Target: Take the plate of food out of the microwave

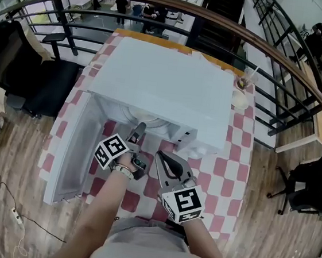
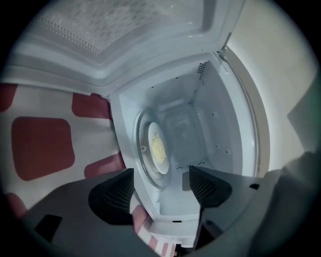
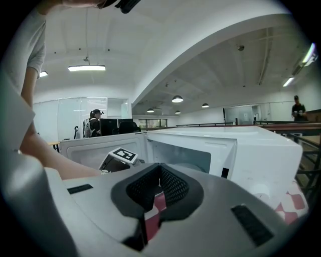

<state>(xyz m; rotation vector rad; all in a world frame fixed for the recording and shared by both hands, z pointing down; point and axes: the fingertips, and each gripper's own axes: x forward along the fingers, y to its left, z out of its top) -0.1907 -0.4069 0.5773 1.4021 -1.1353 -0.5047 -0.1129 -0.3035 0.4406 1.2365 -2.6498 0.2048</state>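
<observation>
Your left gripper (image 2: pixel 160 188) is nearest the lens. Its jaws stand spread wide at the mouth of the microwave (image 1: pixel 166 80), and nothing is gripped between the pads. Your right gripper (image 3: pixel 159 183) waits just beside it over the table (image 1: pixel 226 162), with its jaws pressed together and empty.

1. Location of the plate. The plate (image 2: pixel 156 148) is inside the cavity, resting on the glass turntable (image 2: pixel 142 165), well in from the opening. It holds a small heap of pale yellow food near its middle. What the food is cannot be told.

2. Step in hand. The door (image 1: pixel 68 155) hangs fully open to your left, so access is clear. The plate has not been touched. You are judged to be at the approach, before the grasp.

3. Next move. Advance the left gripper into the cavity with the jaws kept apart. Place one pad above and one below the near rim of the plate, then close firmly. Keep the plate level as you draw it out, and clear the lower frame of the opening, or the food may slide.

4. Other containers. A small white dish (image 1: pixel 240 100) and a cup (image 1: pixel 244 82) stand on the table at the far right corner of the microwave. Their contents are too small to make out.
</observation>
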